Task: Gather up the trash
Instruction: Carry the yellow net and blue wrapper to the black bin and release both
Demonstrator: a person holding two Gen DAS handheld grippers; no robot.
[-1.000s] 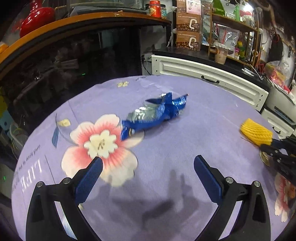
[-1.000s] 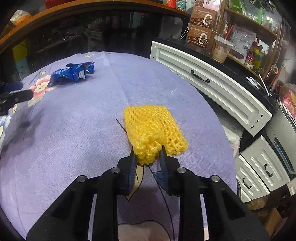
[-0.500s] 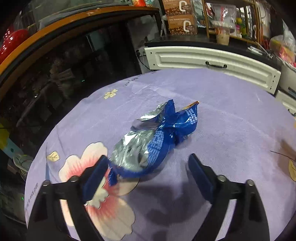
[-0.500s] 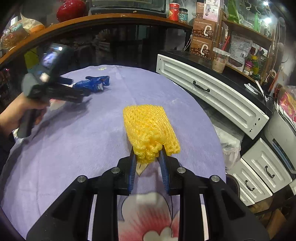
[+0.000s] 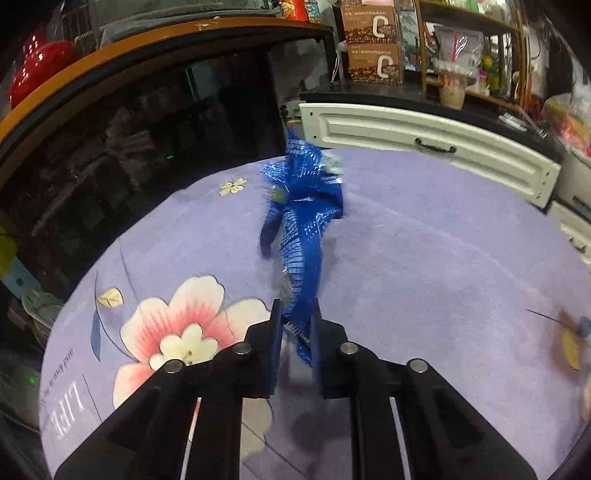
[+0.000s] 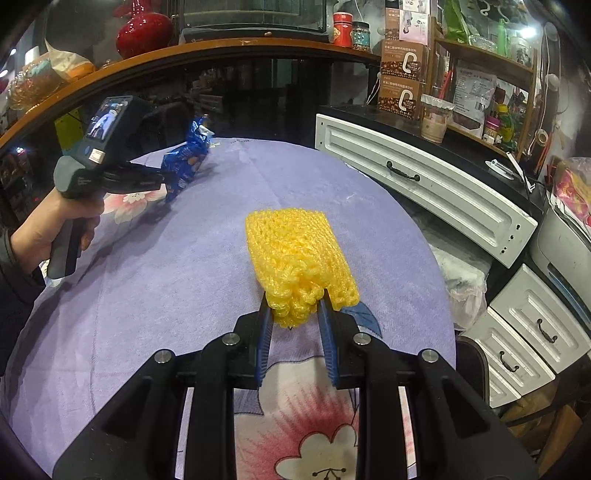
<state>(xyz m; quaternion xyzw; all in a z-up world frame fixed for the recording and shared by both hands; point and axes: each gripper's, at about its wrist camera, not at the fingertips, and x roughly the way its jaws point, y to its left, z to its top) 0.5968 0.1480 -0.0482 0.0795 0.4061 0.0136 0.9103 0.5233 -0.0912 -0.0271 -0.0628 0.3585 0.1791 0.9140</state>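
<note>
- The left gripper [image 5: 295, 321] has just closed its jaws, and they now pinch the lower end of a blue snack wrapper [image 5: 303, 221].
- The wrapper stands up from the jaws, crumpled and blurred, with its far end raised over the purple tablecloth [image 5: 424, 258].
- In the right wrist view the same wrapper [image 6: 186, 158] sticks out ahead of the left gripper [image 6: 162, 181], which a hand [image 6: 48, 229] holds by its grip at the left side of the table.
- The right gripper [image 6: 295, 314] holds its jaws partly closed on the near, bunched end of a yellow foam net [image 6: 295, 251].
- The net reaches forward from the jaws over the cloth; whether its far end touches the cloth cannot be told.
- The two pieces of trash are well apart: the wrapper at the far left of the table, the net near its middle and right.
- A pink and white printed flower [image 5: 181, 332] lies on the cloth just left of the left gripper's jaws.
- Beyond the table's far right edge stands a white cabinet [image 6: 424, 184] with dark drawer handles.
- A red vase [image 6: 144, 31] sits on the wooden shelf behind the table.
</note>
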